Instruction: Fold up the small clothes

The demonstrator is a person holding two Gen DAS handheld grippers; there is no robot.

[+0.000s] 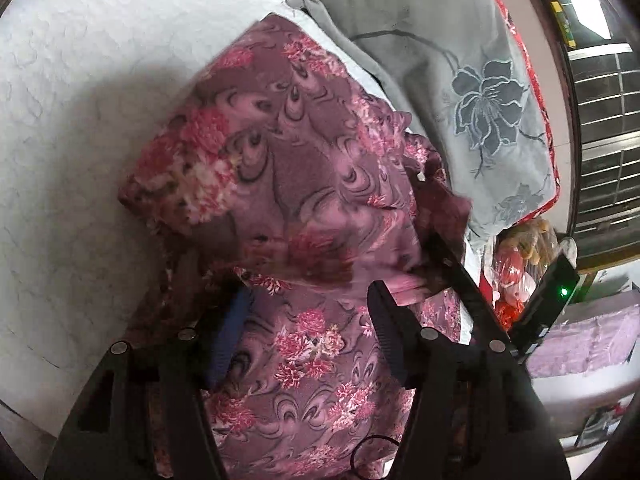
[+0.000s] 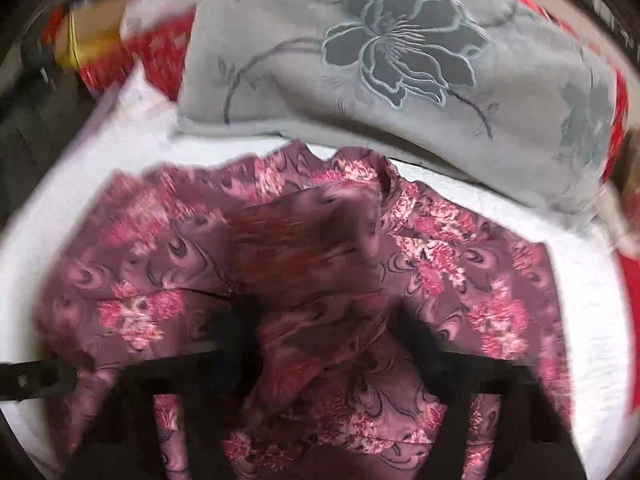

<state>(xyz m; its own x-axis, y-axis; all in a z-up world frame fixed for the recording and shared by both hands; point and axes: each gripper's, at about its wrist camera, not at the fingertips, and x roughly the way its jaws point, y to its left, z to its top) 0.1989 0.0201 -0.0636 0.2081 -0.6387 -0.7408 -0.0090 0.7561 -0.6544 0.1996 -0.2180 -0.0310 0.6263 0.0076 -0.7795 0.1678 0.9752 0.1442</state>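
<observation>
On the left, the white bedcover (image 1: 72, 128) lies bare beside a mauve garment (image 1: 280, 160) printed with pink flowers, which is spread over the middle of the bed. The left gripper (image 1: 308, 336) hangs above its near part with its jaws standing well apart; the cloth lies beneath them, and the pads do not press on it. Further right, the right gripper (image 2: 320, 320) has a raised fold of the same garment bunched between its dark fingers, jaws drawn narrow on the cloth (this view is smeared, so the pads themselves are hard to make out). From the left wrist view its black body shows at the right, a green light on it. Beyond the garment, on the far right, a grey pillow (image 2: 400, 92) with a stitched dark flower lies against the bedcover, red patterned fabric (image 2: 160, 56) behind it.
</observation>
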